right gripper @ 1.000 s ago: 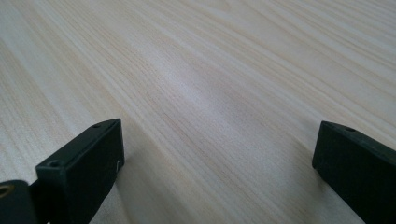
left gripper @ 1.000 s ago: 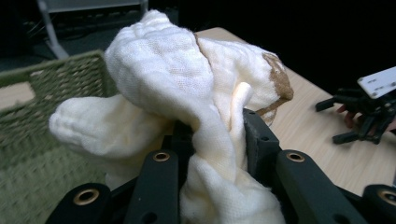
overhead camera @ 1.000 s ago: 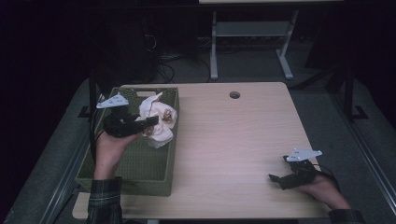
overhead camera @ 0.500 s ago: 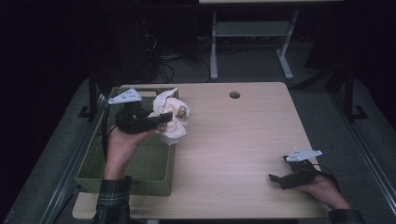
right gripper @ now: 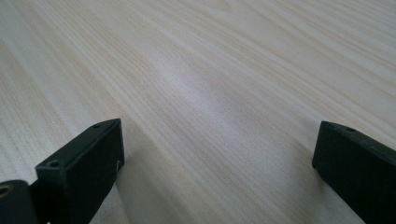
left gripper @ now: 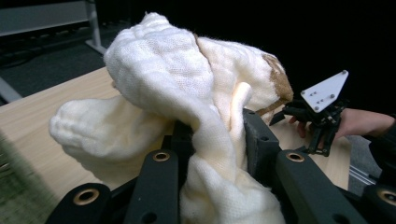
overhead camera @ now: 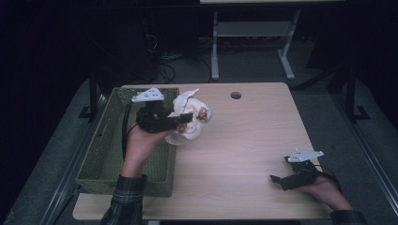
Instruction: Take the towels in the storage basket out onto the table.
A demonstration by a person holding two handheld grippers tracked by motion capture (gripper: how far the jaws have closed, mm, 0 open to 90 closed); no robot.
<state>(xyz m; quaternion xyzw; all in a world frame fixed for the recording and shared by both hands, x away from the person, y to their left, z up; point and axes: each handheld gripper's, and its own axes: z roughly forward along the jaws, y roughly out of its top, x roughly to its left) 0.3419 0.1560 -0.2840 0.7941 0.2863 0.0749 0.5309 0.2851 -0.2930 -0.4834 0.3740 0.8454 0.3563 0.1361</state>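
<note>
One cream cloth (overhead camera: 190, 115), bunched up with brown patches, and that's the single piece of fabric here. One green mesh basket (overhead camera: 105, 154) sits at the left edge of the surface. One wooden surface (overhead camera: 244, 154) carries it all, with one round hole (overhead camera: 235, 95) near its far edge. Hand-held grippers: two, the left hand-held gripper (overhead camera: 180, 119) and the right hand-held gripper (overhead camera: 277, 180). Two grey three-cornered plates, one atop each. Behind the surface, one metal frame (overhead camera: 248, 42) with two legs.
</note>
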